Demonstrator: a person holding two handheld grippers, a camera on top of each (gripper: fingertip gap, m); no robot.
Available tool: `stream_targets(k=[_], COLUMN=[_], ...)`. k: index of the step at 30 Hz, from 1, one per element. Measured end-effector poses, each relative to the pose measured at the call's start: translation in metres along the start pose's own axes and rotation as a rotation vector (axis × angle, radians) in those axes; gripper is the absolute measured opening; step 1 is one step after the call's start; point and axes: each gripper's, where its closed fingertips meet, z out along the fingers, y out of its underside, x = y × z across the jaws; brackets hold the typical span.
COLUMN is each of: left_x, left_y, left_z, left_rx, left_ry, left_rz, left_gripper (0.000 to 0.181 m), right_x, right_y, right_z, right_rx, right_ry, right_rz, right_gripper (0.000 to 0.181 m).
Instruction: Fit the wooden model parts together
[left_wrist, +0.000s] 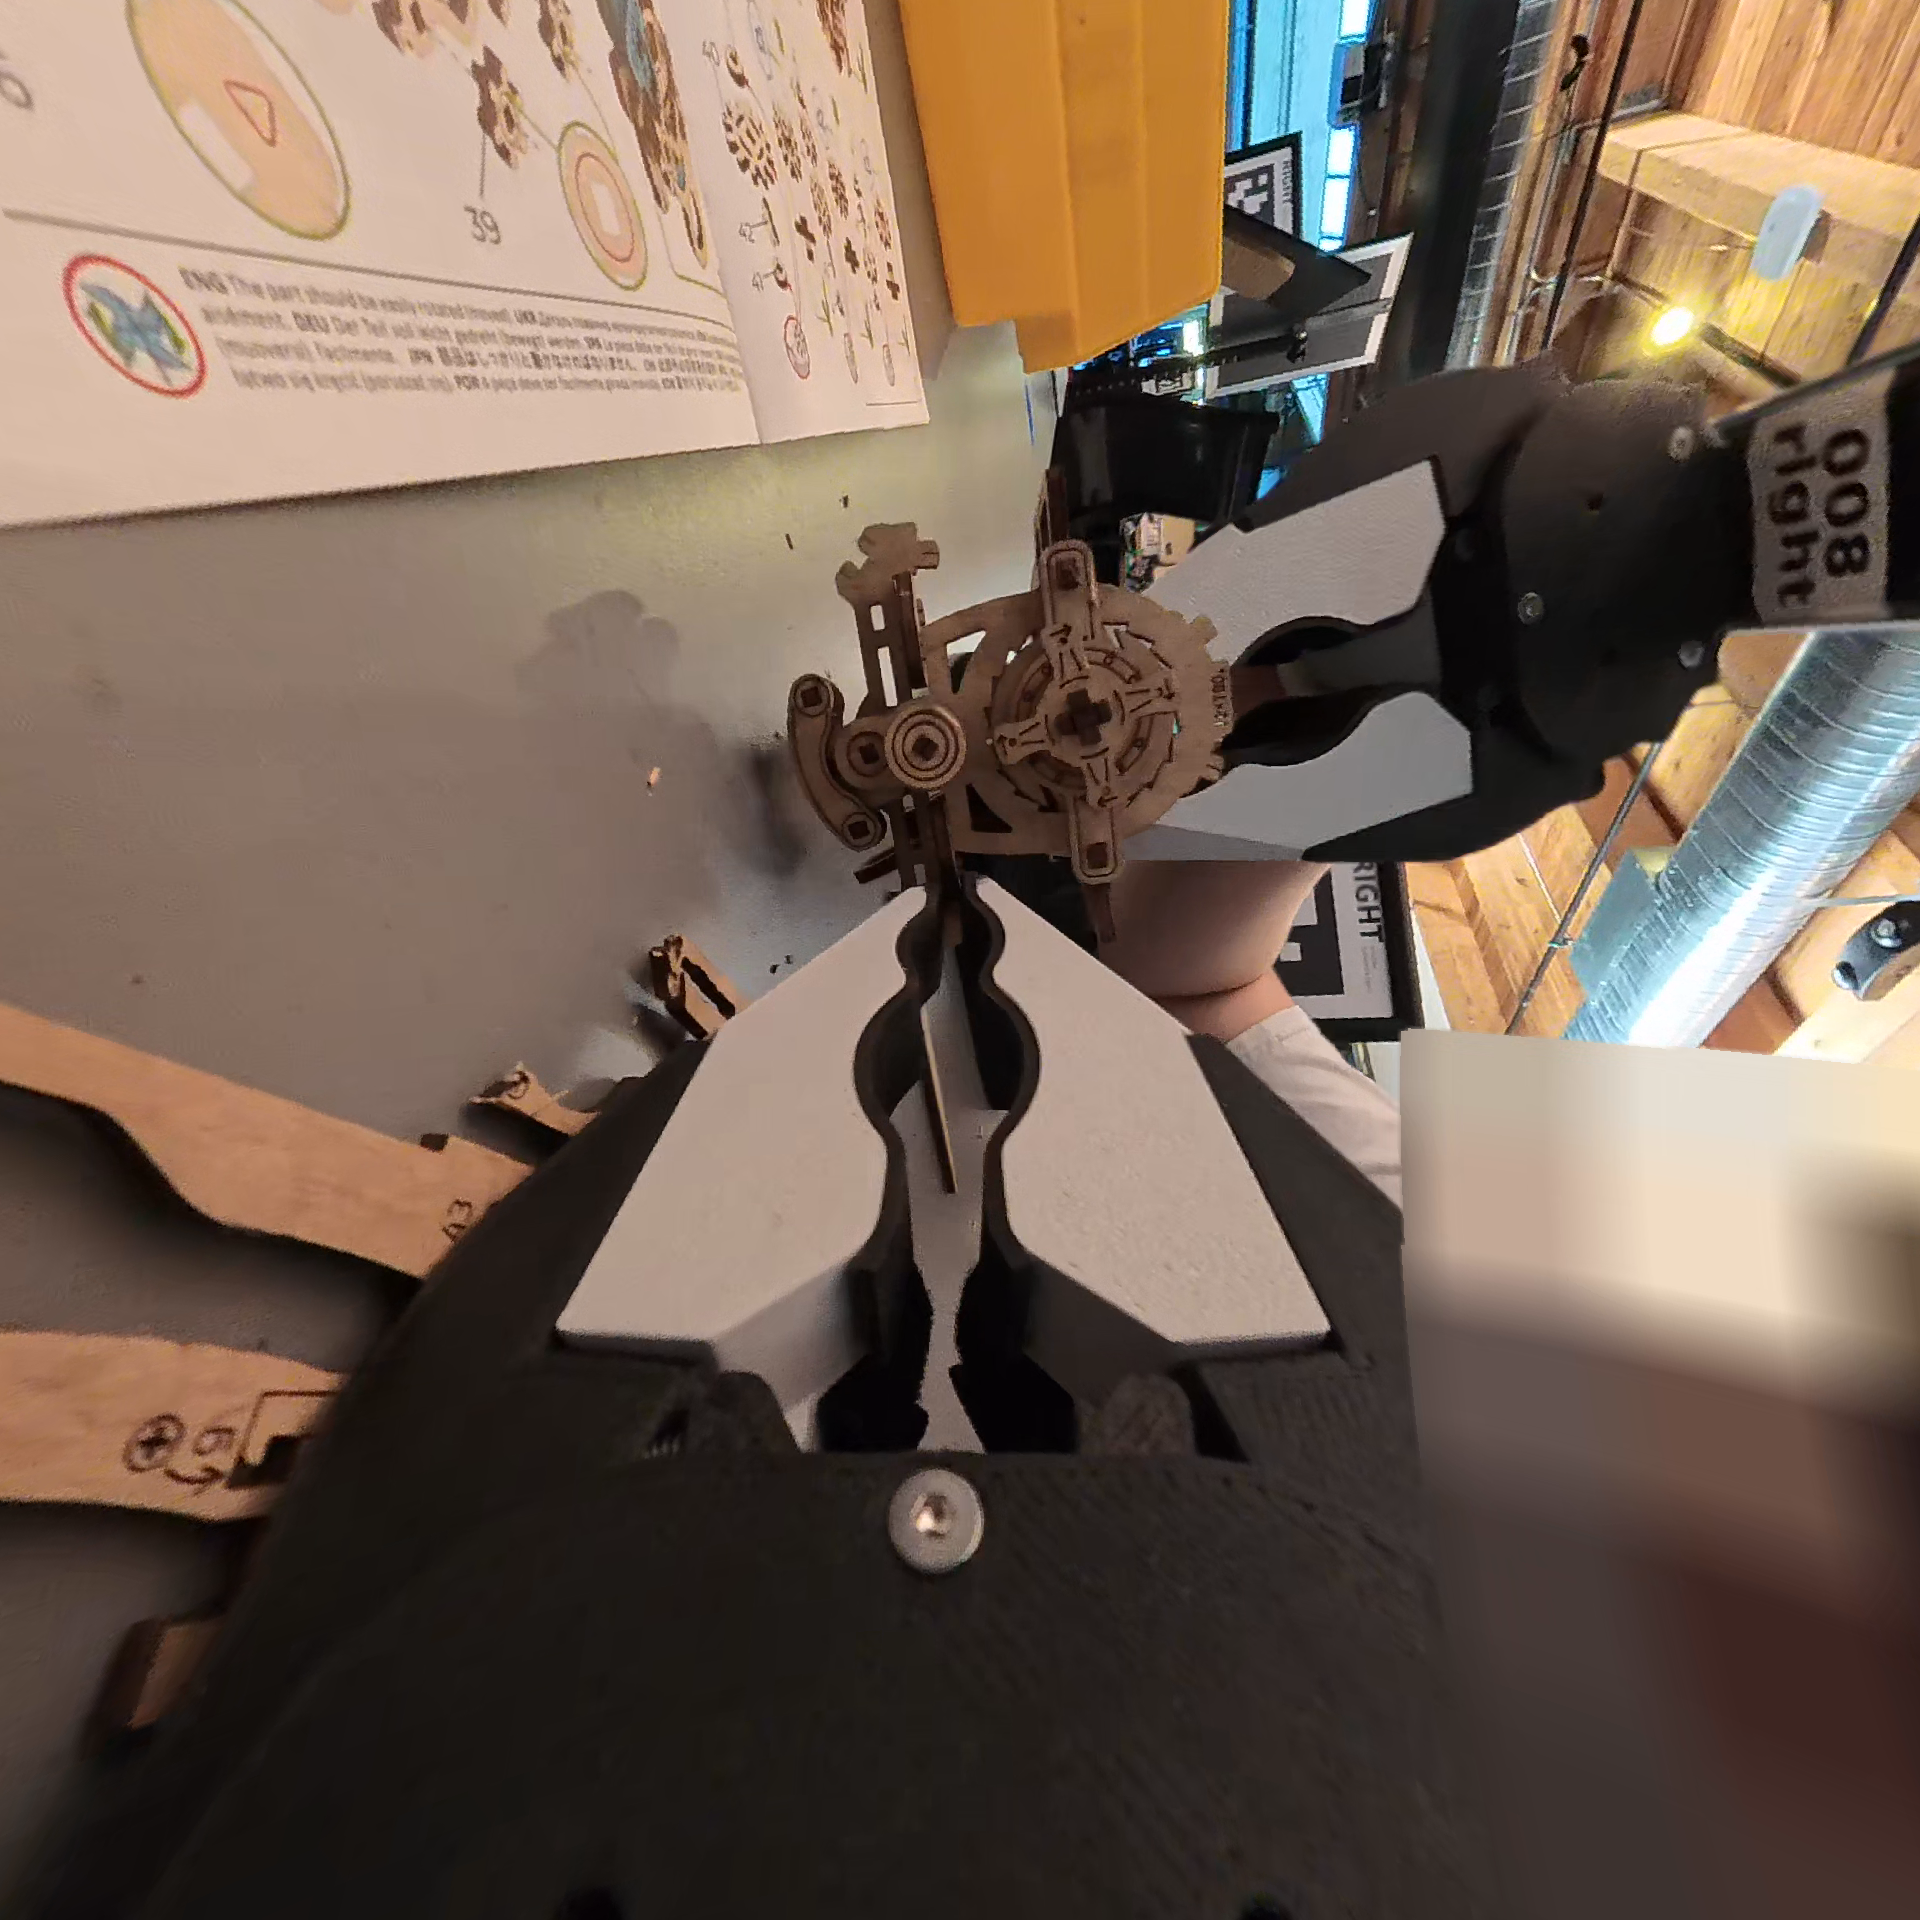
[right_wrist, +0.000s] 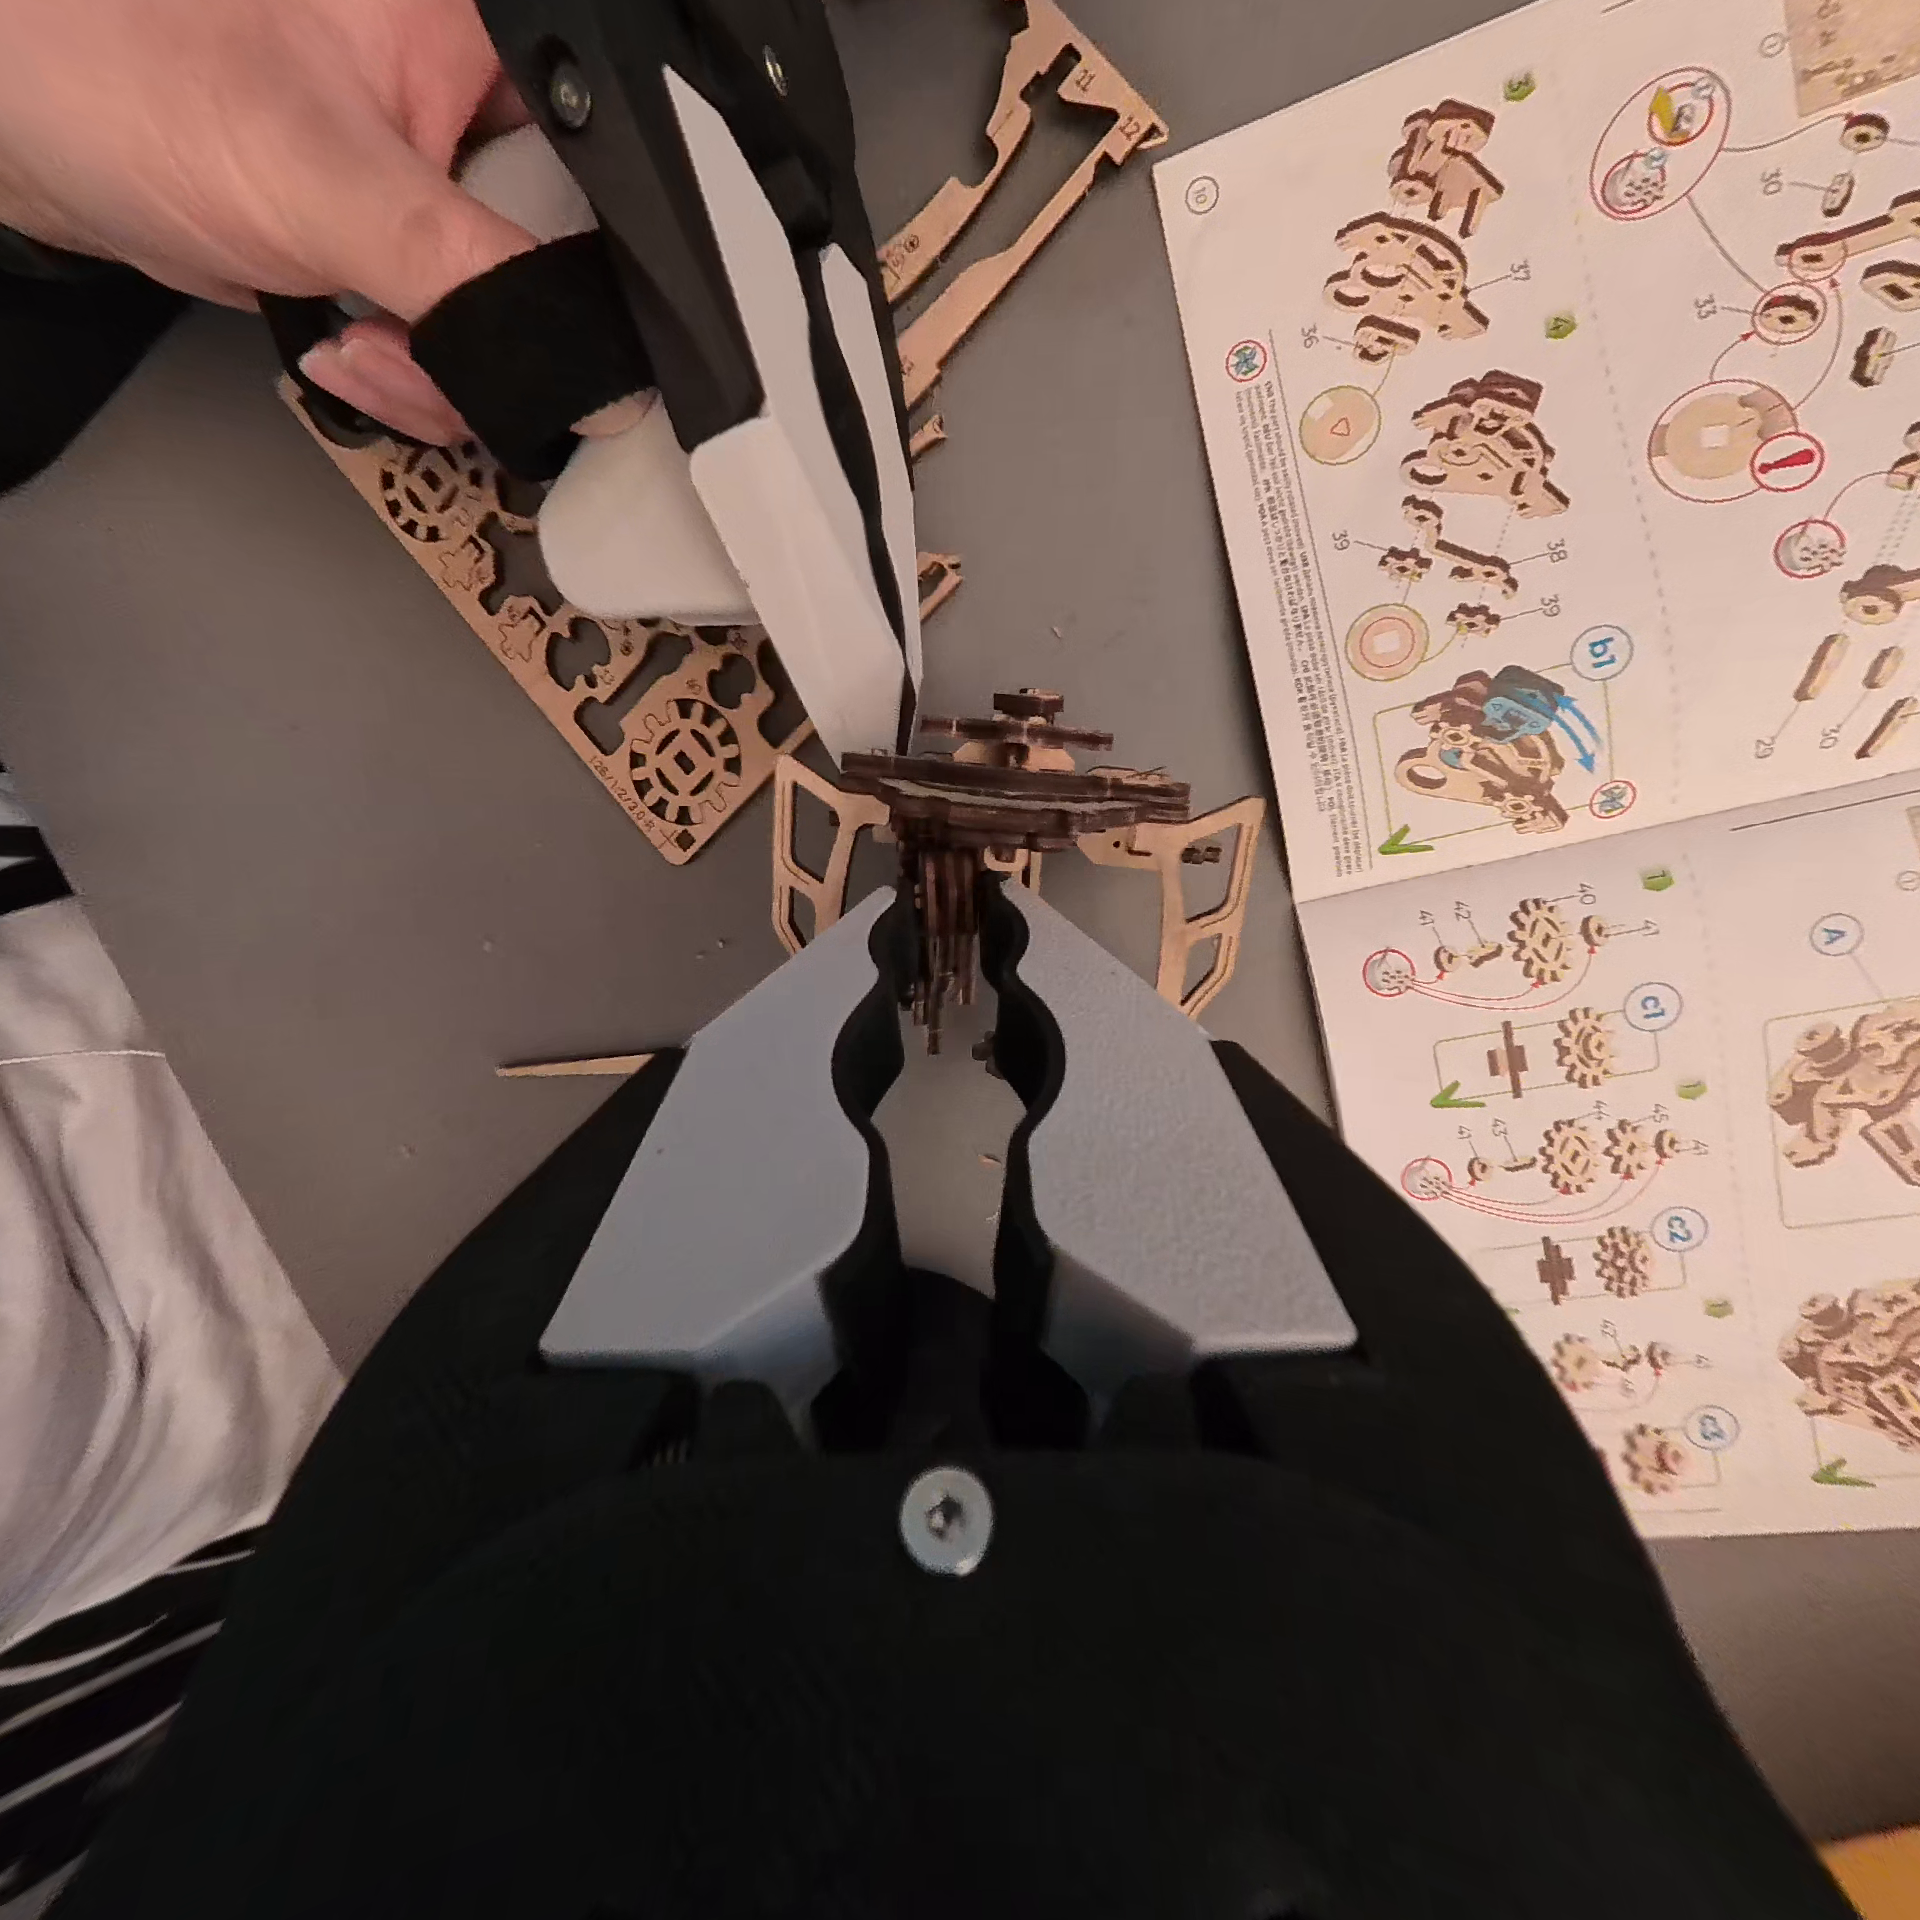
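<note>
A small wooden model (left_wrist: 1081, 717) of stacked gears and plates hangs in the air between both grippers. In the left wrist view, my left gripper (left_wrist: 948, 899) is shut on a thin wooden plate (left_wrist: 938, 1081) that sticks out of the model's underside. My right gripper (left_wrist: 1195, 717) comes in from the right and clamps the gear side. In the right wrist view, my right gripper (right_wrist: 940, 920) is shut on the model's (right_wrist: 997, 790) stacked dark plates. The left gripper (right_wrist: 906, 696) reaches down from the upper left, pinching the model's left edge.
Instruction sheets (right_wrist: 1558, 623) lie on the grey table (right_wrist: 312, 831) to the right. Punched-out wooden sheets (right_wrist: 644, 727) lie at the left and back. A loose wooden frame piece (right_wrist: 805, 862) lies under the model. A yellow bin (left_wrist: 1070, 156) stands beyond the sheets. A hand (right_wrist: 208, 156) holds the left gripper. Left and right tips are no more than a few centimetres apart.
</note>
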Motion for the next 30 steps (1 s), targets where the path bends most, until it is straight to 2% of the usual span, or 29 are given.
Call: stream_targets(k=[5, 10, 24, 30], left_x=[-0.001, -0.001, 0.005, 0.004], left_y=[-0.001, -0.004, -0.008, -0.009], left_z=[0.0, -0.003, -0.006, -0.007], left_rx=[0.011, 0.032, 0.056, 0.061], left_ry=[-0.01, -0.006, 0.059, 0.054], left_rz=[-0.014, -0.03, -0.062, -0.06], left_gripper=[0.0, 0.0, 0.0, 0.0], right_x=[0.001, 0.004, 0.004, 0.004], right_y=[-0.002, -0.005, -0.016, -0.018], right_z=[-0.001, 0.0, -0.008, -0.008], right_rx=[-0.047, -0.067, 0.176, 0.198], right_ry=[0.083, 0.086, 0.002, -0.004], right_rz=[-0.077, -0.104, -0.036, -0.041], right_gripper=[0.01, 0.011, 0.012, 0.012])
